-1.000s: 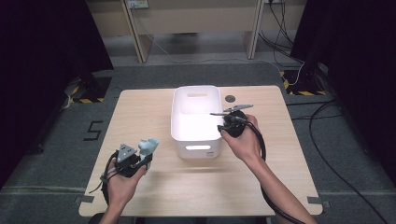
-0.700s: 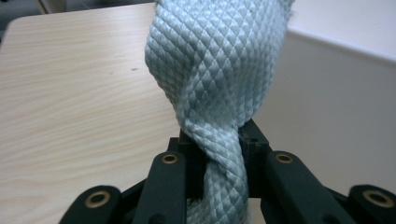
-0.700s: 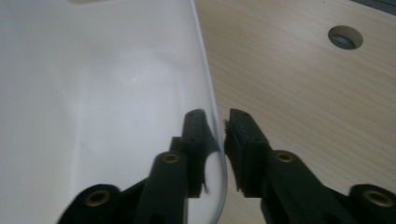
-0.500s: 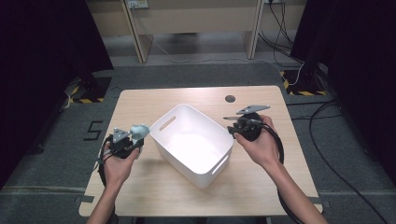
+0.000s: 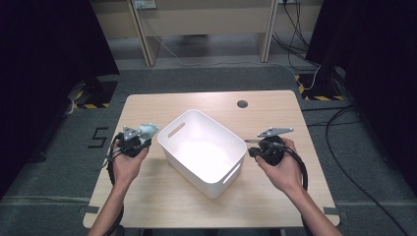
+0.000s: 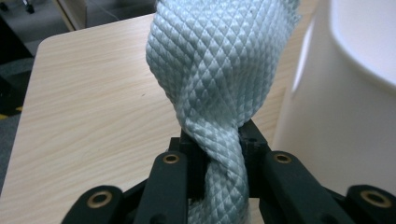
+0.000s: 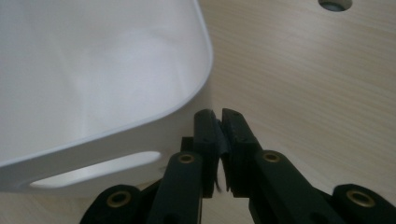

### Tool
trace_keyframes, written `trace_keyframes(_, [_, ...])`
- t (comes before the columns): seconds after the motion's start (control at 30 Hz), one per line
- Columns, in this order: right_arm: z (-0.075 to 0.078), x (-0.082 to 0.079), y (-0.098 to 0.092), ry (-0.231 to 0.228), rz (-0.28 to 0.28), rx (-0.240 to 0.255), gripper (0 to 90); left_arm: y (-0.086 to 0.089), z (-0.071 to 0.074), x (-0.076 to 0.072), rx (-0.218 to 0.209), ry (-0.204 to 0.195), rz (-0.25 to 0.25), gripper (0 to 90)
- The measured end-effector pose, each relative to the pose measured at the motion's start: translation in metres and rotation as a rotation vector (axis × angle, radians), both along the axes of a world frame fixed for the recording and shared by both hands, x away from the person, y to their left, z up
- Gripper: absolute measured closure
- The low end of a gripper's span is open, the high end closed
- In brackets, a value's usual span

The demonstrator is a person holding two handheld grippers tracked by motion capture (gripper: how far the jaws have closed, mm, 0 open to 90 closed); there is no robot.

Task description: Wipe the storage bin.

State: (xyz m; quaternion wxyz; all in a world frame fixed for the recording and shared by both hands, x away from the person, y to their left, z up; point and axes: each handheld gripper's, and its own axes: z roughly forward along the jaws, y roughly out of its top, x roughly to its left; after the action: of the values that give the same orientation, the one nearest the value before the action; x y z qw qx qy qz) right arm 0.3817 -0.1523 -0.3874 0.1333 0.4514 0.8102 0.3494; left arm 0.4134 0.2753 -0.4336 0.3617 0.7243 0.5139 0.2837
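One table, one tub, two grippers, one cloth.

One wooden table is carrying one white tub, sitting askew at its middle, with a slot handle in each end wall. Left of the tub, the left gripper is clamping one pale blue cloth, quilted in small diamonds and twisted between the pads, close beside the tub's wall. Right of the tub, the right gripper, having just been closing, is standing nearly shut on nothing, beside the tub's corner.
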Motion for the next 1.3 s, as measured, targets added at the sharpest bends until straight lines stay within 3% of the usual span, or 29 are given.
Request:
trace_keyframes(0.2, [-0.004,-0.01,0.01,0.021,0.034,-0.024,88.3,-0.007,0.001,0.005,0.012,-0.006,-0.041,76.8])
trace_keyframes(0.37, [-0.004,-0.012,0.012,0.022,0.052,-0.028,90.0,-0.012,0.002,0.006,0.025,-0.01,-0.104,77.1])
trace_keyframes(0.63, [-0.003,-0.019,0.019,0.032,0.102,-0.028,90.0,-0.016,0.002,0.004,0.037,-0.014,-0.149,77.3])
trace_keyframes(0.87, [-0.005,-0.015,0.019,0.053,0.119,-0.029,90.0,-0.017,0.005,0.004,0.068,-0.025,-0.176,77.7])
trace_keyframes(1.03, [-0.005,0.0,0.016,0.031,0.07,-0.056,90.0,-0.021,0.007,0.0,0.074,-0.034,-0.208,77.9])
trace_keyframes(1.2, [-0.006,0.034,0.005,0.011,-0.089,-0.047,89.9,-0.035,0.008,-0.012,0.069,-0.039,-0.257,77.9])
trace_keyframes(1.23, [-0.007,0.048,0.002,0.01,-0.162,-0.032,89.4,-0.042,0.008,-0.016,0.076,-0.043,-0.271,77.9])
trace_keyframes(1.27, [-0.007,0.048,0.002,0.01,-0.162,-0.032,89.4,-0.042,0.008,-0.016,0.076,-0.043,-0.271,77.8])
trace_keyframes(1.3, [-0.007,0.06,0.002,0.001,-0.214,-0.025,88.5,-0.046,0.008,-0.018,0.076,-0.046,-0.271,77.8])
